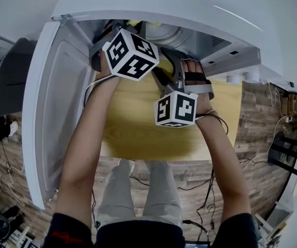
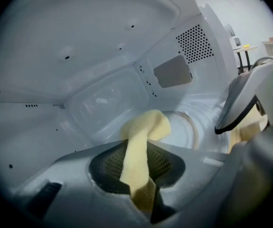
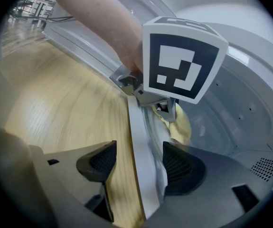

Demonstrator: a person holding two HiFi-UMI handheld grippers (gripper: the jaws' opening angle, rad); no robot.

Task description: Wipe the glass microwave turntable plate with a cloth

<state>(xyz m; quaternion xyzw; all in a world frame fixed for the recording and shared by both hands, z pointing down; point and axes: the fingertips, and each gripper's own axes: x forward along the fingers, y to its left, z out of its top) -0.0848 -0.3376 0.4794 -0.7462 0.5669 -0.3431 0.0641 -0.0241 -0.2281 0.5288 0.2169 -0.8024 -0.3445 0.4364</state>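
The glass turntable plate lies on the floor of an open white microwave. My left gripper reaches inside and is shut on a yellow cloth, whose free end rests bunched on the plate's near-left part. In the right gripper view the cloth hangs below the left gripper's marker cube. My right gripper stands open at the cavity's front, its jaws astride a pale strip at the microwave's front edge, one jaw over the table, the other inside. Whether they touch the strip I cannot tell.
The microwave door is swung open to the left. The microwave stands on a light wooden table, with its front edge near the person's legs. Cables run over the wood-pattern floor. A perforated vent and a cover panel mark the cavity wall.
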